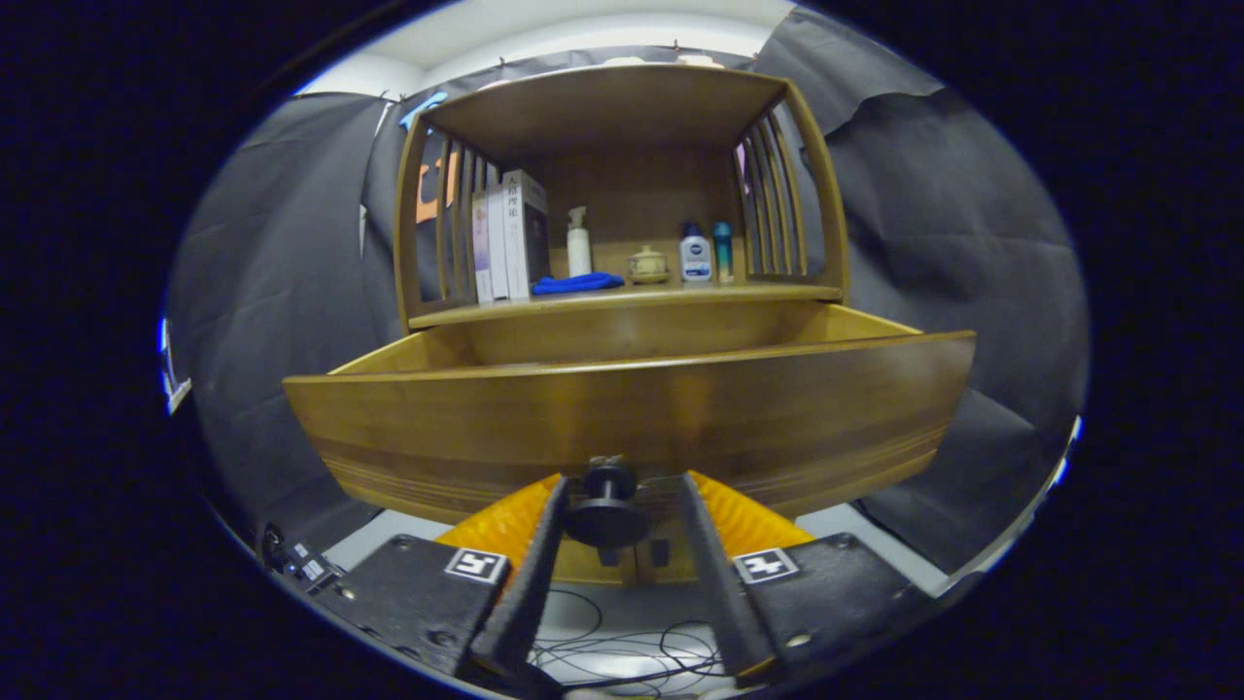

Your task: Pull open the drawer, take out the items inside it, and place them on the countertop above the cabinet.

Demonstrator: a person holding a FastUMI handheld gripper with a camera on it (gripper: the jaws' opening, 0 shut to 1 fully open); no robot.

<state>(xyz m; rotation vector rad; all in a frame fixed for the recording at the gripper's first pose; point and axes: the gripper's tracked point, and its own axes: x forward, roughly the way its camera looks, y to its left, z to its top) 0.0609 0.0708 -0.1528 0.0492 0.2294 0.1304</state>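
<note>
A: Where is the drawer now?

B: It stands pulled out from the wooden cabinet, its broad curved front facing the camera. Behind that front the two side walls run back to the cabinet, and the far inner wall shows above the front's top edge. The floor of the drawer is hidden by the front, so I cannot tell what lies inside.

A: And the gripper?

B: It sits low at the middle of the drawer front. The dark round knob lies between the two fingers, near their tips. The left finger looks to be against the knob's disc; on the right there seems to be a small gap. The jaws are partly open, about the knob's width, and I cannot say that both press on it.

A: What is on the countertop?

B: Near its left edge stand a few upright books, against the slatted side. Just beside them, toward the front edge, lies a blue cloth. Behind the cloth a white pump bottle stands upright. Around the middle sits a small lidded pot. Toward the right edge are a white bottle with a dark cap and, just beside it, a slim teal bottle, both upright.

A: Below the drawer?

B: Thin cables on a pale floor.
</note>
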